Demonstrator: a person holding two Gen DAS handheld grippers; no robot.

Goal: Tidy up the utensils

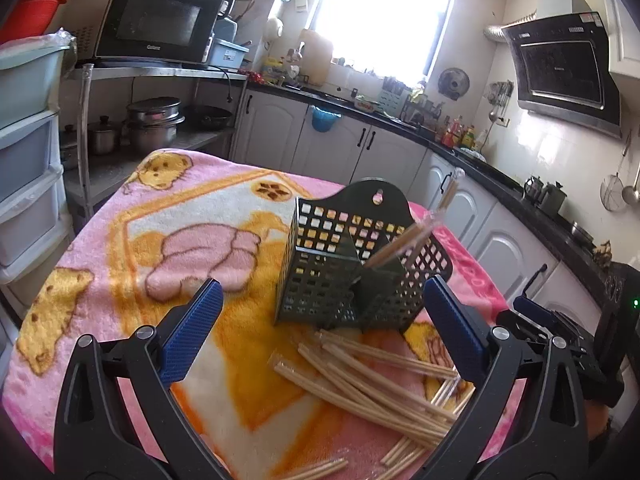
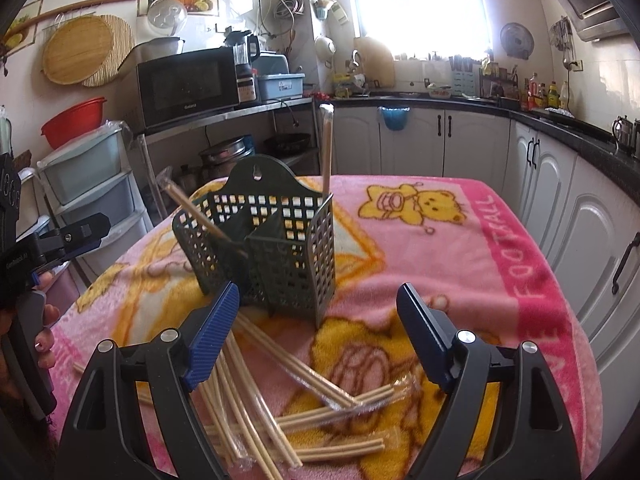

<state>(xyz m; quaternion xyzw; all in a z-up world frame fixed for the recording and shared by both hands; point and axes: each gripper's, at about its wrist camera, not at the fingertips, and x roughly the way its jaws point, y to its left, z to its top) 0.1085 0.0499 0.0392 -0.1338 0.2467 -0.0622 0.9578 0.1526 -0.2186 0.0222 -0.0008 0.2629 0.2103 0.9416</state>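
Chopsticks [image 2: 280, 412], most of them in clear plastic sleeves, lie in a loose heap on the pink cartoon-bear blanket [image 2: 460, 264], just in front of the dark green perforated holder [image 2: 272, 248]. I take that holder as my landmark. It stands upright on the blanket, with a tall back plate that has a hanging hole, and an inner wall splitting it into compartments. Only a few pairs are inside it so far. In my right wrist view one wrapped pair [image 2: 326, 148] stands almost upright at the holder's far right corner, and another wrapped pair [image 2: 196, 212] leans out over the left rim from the left compartment. In my left wrist view I see leaning pairs [image 1: 404, 240] angled up and to the right out of the holder; I cannot tell exactly which compartment each sits in from there.

My left gripper [image 1: 322, 320] hangs just in front of the holder and above the heap, jaws spread wide with nothing between the blue pads. My right gripper [image 2: 318, 320] is also released, jaws wide and empty, with the holder straight ahead and the heap below it. A hand [image 2: 44, 340] grips the left tool at the left edge of my right view.
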